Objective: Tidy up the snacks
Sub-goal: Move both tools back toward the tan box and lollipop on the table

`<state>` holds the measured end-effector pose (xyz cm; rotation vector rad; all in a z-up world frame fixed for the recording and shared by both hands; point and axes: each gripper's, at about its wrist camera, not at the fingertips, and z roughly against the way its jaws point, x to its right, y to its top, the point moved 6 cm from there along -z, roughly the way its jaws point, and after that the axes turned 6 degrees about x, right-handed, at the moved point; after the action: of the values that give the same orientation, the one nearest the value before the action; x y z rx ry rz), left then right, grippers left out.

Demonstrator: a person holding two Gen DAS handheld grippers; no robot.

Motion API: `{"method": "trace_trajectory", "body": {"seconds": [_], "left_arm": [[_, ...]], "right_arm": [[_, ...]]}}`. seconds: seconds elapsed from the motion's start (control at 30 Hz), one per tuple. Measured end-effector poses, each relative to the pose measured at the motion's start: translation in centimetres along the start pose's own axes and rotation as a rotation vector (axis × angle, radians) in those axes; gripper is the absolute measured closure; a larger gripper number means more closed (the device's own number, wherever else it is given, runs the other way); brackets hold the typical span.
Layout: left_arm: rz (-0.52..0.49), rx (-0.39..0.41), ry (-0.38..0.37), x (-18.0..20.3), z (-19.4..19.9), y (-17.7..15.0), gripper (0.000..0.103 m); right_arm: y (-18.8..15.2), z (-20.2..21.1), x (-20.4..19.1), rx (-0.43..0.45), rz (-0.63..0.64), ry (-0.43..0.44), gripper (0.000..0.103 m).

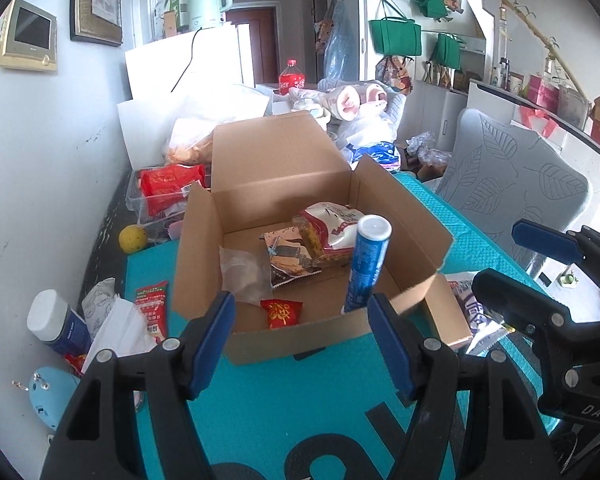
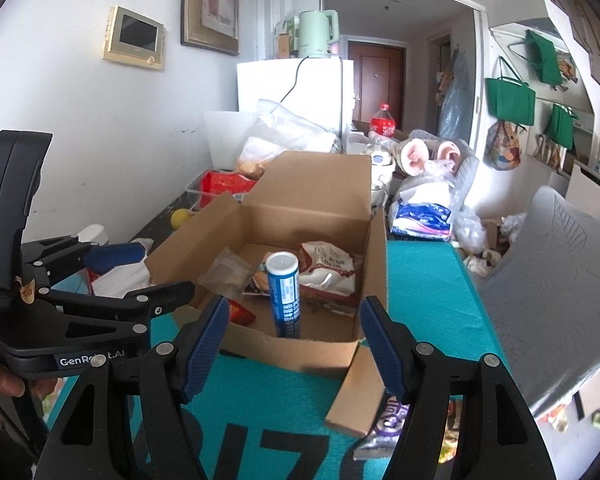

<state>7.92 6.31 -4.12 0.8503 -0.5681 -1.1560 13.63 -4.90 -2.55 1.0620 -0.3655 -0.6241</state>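
Observation:
An open cardboard box [image 1: 284, 168] [image 2: 320, 184] stands on a teal mat [image 1: 300, 400]. Inside it a blue tube with a white cap [image 1: 367, 264] [image 2: 285, 292] leans upright near the front wall, beside a white and red snack bag [image 1: 332, 228] [image 2: 328, 268], a small red packet [image 1: 281, 314], a clear bag [image 1: 244, 272] and a dark printed packet [image 1: 288, 256]. My left gripper [image 1: 300, 344] is open and empty just before the box's front wall. My right gripper [image 2: 292, 352] is open and empty, also before the box. A purple packet [image 2: 384, 428] [image 1: 474, 312] lies under the box's front right flap.
Left of the box lie a red and green packet [image 1: 152, 308], a white-capped bottle [image 1: 56, 324], a white wrapper [image 1: 116, 324] and a yellow ball [image 1: 133, 239]. A clear bin with red bags [image 1: 168, 188] stands behind. A grey leaf-pattern chair [image 1: 512, 176] is at the right.

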Motion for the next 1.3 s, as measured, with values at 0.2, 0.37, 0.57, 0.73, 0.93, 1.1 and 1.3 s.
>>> {"method": "trace_trajectory", "body": {"seconds": [0.2,0.37,0.57,0.73,0.93,1.1,1.3], "left_arm": [[-0.013,-0.004,-0.018,1.3,1.6,-1.4,0.035],[-0.036,-0.022,-0.059,3.3,2.6,-3.0,0.035],[-0.093,-0.03,-0.082,5.8,3.2,-4.7,0.035],[-0.119,-0.062,-0.111,7.5,2.7,-5.8,0.035],[-0.112,-0.097,-0.129,9.0,1.1,-6.9,0.035],[-0.123,-0.098,-0.143,10.4,-0.1,-7.0,0.035],[-0.123,-0.128,-0.195,12.8,-2.1,-6.8,0.035]], "right_arm": [[-1.1,2.3,0.0,-0.002,-0.015,-0.017,0.033],[-2.7,4.0,0.4,-0.015,-0.046,-0.027,0.033],[-4.6,5.5,1.4,-0.035,-0.071,-0.075,0.033],[-6.1,6.3,2.4,-0.048,-0.088,-0.106,0.033],[-8.1,6.6,4.2,-0.074,-0.131,-0.133,0.033],[-9.8,6.0,6.4,-0.106,-0.179,-0.154,0.033],[-11.5,5.0,9.2,-0.141,-0.236,-0.169,0.033]]}}
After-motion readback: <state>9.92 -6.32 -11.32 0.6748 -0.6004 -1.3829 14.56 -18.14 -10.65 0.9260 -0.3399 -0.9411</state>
